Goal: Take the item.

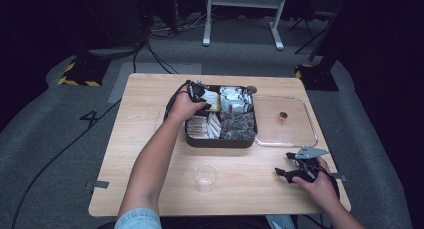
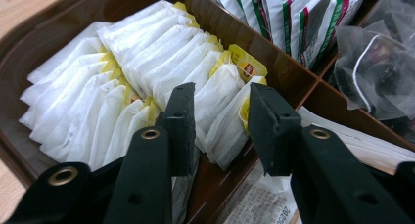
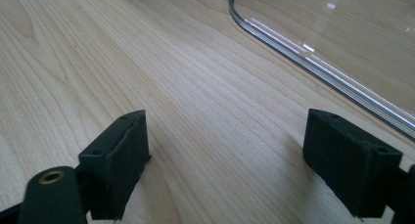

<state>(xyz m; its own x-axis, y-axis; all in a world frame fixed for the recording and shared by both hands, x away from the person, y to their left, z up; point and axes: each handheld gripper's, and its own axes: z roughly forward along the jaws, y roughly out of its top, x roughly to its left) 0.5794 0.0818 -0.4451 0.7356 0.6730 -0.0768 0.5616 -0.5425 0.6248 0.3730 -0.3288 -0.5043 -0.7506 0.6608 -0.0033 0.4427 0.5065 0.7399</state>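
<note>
The small dark item (image 1: 283,116) on the clear lid (image 1: 310,120) is too tiny to identify. The left gripper (image 2: 222,123) has its fingers parted around white sachets (image 2: 147,53) in the brown divided box (image 1: 220,141). The right gripper (image 3: 225,165) rests wide open on the desk (image 1: 150,89), beside an empty plastic cup (image 1: 206,176).

- Left hand-held gripper (image 2: 215,131), jaws parted, straddles white tea bags (image 2: 147,72) packed tight against the brown tray divider (image 2: 274,62).
- Bare tabletop (image 3: 171,87) lies before the right hand-held gripper (image 3: 225,160); a clear lid (image 3: 313,62) borders it.
- A clear cup (image 1: 206,176) stands mid-front.
</note>
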